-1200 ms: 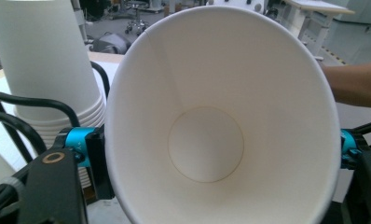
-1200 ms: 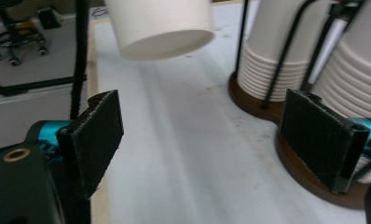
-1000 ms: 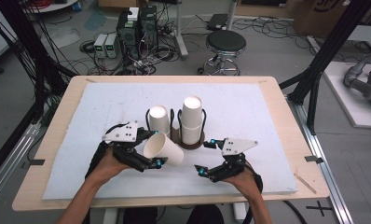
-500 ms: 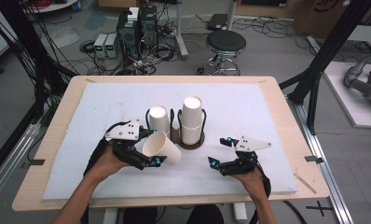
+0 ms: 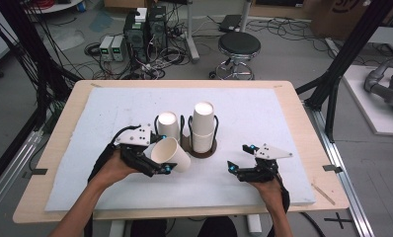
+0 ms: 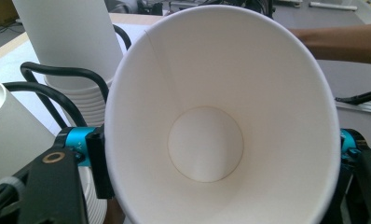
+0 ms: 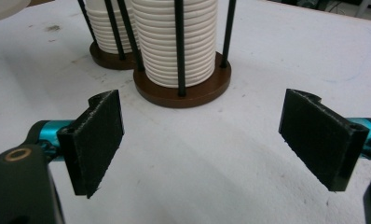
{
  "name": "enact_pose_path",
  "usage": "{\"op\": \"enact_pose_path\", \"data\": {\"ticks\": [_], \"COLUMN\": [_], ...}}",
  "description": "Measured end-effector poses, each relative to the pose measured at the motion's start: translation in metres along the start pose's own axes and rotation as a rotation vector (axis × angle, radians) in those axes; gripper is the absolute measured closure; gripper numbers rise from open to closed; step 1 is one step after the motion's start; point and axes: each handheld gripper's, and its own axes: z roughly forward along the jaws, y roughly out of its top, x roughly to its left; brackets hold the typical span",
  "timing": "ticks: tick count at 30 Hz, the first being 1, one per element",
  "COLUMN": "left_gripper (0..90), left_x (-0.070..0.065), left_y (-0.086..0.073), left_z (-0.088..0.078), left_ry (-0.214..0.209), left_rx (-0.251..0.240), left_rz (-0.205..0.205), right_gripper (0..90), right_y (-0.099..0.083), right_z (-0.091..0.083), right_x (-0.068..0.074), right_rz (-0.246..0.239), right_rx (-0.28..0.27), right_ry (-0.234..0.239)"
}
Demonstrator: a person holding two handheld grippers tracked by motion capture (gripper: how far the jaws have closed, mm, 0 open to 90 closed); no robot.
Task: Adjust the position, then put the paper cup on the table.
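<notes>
High view: your left gripper [image 5: 157, 160] has its jaws clamped on a single white paper cup [image 5: 170, 154], tipped on its side with the mouth facing back toward you. It sits just in front of the two cup holders, near the left one.

Left gripper view confirms it: the cup [image 6: 207, 140] sits between the jaws, gripped across its rim on both sides, open mouth at the camera, round base visible inside.

Your right gripper [image 5: 240, 163] is spread wide with nothing between the jaws, low over the white foam mat [image 5: 283, 123], apart from the holders. In the right gripper view both black pads [image 7: 97, 140] stand well apart over bare mat.

Around you: two round brown wooden bases with black wire uprights, touching side by side. The left holder [image 5: 166, 123] carries a shorter stack of white cups, the right holder [image 5: 203, 129] a taller one. The right gripper view shows the taller stack's ribbed rims [image 7: 176, 42] straight ahead of the open jaws, the second stack [image 7: 111, 28] behind it to the left.
</notes>
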Motion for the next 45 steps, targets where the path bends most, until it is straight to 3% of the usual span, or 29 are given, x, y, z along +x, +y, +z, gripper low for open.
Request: {"op": "enact_pose_path", "data": {"ticks": [6,11,32,45], "left_gripper": [25.7,25.7,25.9,26.0], "left_x": [0.001,0.001,0.0,0.005], "left_y": [-0.001,0.001,0.002,0.004], "left_z": [0.006,0.007,0.009,0.02], "left_ry": [-0.009,-0.013,-0.005,-0.008], "left_rx": [0.049,0.056,0.09,0.184], "left_rz": [0.013,0.018,0.022,0.021], "right_gripper": [14.5,14.5,14.5,14.5], "right_y": [-0.007,-0.012,-0.013,-0.013], "right_z": [0.001,0.002,0.002,0.003], "right_x": [-0.003,-0.006,-0.008,-0.008], "right_rz": [0.013,0.032,0.054,0.051], "right_rx": [0.008,0.016,0.013,0.019], "right_ry": [-0.038,-0.048,-0.036,-0.031]}}
